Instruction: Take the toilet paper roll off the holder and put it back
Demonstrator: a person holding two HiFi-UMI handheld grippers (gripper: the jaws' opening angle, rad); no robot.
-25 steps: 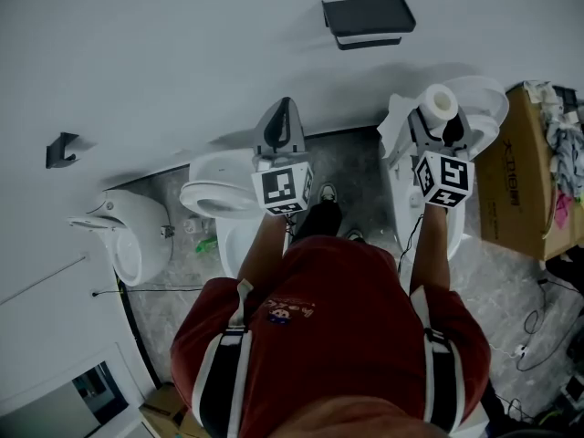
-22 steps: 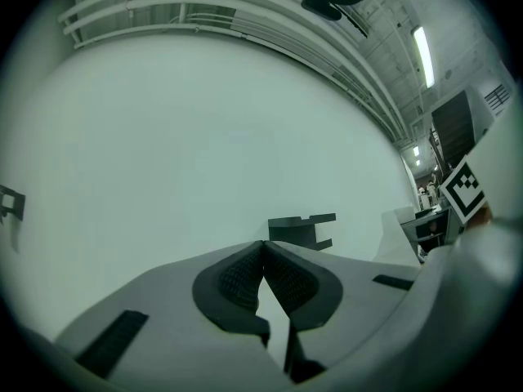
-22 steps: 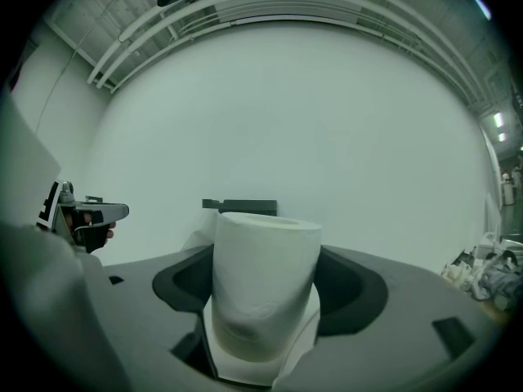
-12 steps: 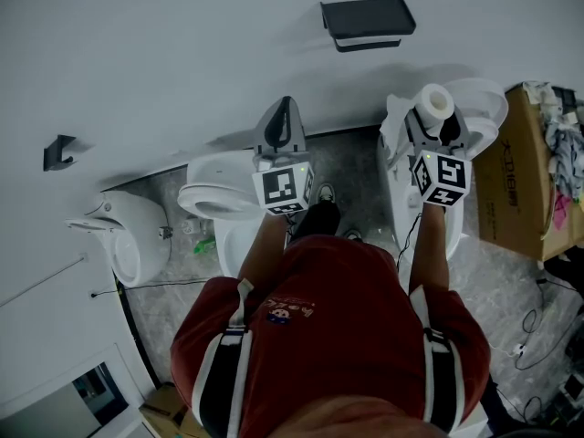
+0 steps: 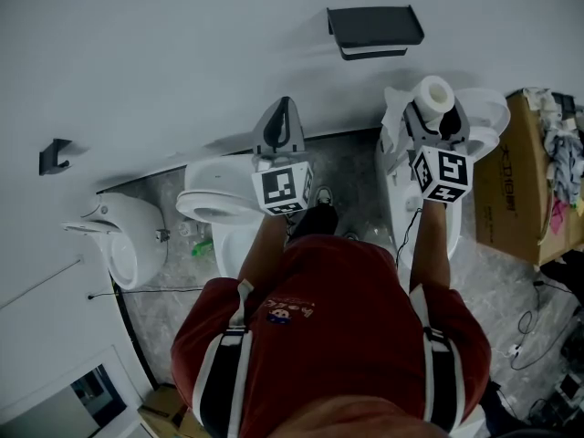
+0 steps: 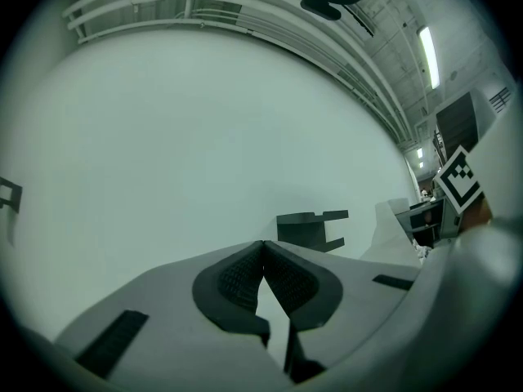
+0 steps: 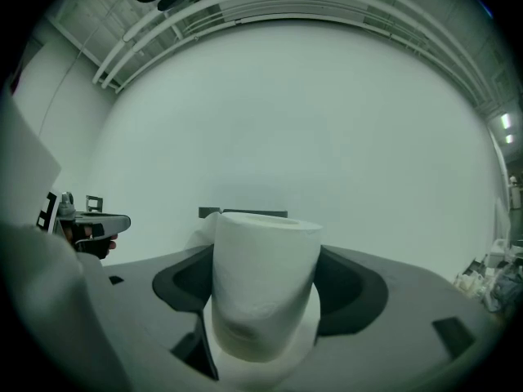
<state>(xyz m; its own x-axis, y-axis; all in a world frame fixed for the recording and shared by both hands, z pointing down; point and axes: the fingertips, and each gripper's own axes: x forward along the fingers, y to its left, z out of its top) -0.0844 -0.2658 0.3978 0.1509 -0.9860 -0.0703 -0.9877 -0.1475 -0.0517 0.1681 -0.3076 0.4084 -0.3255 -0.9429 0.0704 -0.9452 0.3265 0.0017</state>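
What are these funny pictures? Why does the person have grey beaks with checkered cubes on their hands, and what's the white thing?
A person in a red shirt holds a grabbing tool in each hand. Each tool has two jaws that pinch like a beak, and the cubes are part of the tools. The head view comes from a camera on the person's head, looking down at white toilets by a white wall. The two gripper views come from small cameras riding on the tools, looking along the jaws. The left gripper has its jaws pressed together, with nothing in them. The right gripper is pinching a toilet paper roll, hole pointing up. The dark thing on the wall is the holder; the roll isn't on it now.
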